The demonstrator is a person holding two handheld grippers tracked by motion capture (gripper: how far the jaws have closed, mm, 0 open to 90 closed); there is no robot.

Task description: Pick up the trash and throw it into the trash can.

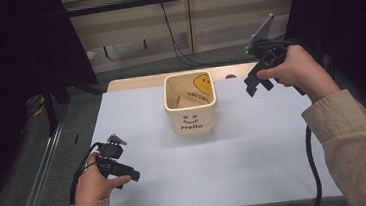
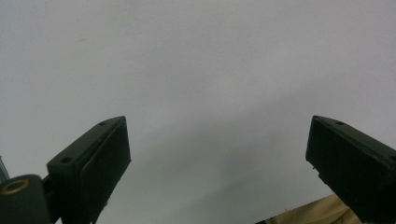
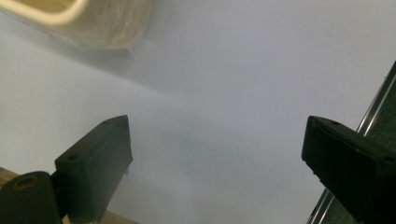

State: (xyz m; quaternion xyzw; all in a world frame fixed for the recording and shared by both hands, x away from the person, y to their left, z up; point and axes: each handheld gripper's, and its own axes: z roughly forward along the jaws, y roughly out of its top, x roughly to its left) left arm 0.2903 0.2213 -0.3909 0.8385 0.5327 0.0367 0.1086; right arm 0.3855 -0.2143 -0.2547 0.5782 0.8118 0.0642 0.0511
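1. We see the table (image 1: pixel 137 122), covered by a pale sheet, with a cream square pot (image 1: pixel 191 105) standing upright near its far middle; the pot bears a smiley and the word "Hello".
2. Bare sheet lies on every side of the pot, widest toward our near edge and to the left.
3. The table's left edge runs beside a metal rail (image 1: pixel 41 170) on the floor; a wooden strip shows at the far edge behind the pot.
4. Our right hand-held gripper (image 1: pixel 258 81) hangs in the air just right of the pot's rim, apart from it, tilted down toward the table; its jaws stand wide with nothing between them.
5. Our left hand-held gripper (image 1: pixel 127 175) sits low near the front left corner, well apart from the pot, pointing rightward across the sheet.
6. In the left gripper view its jaws are spread wide over bare sheet, holding nothing.
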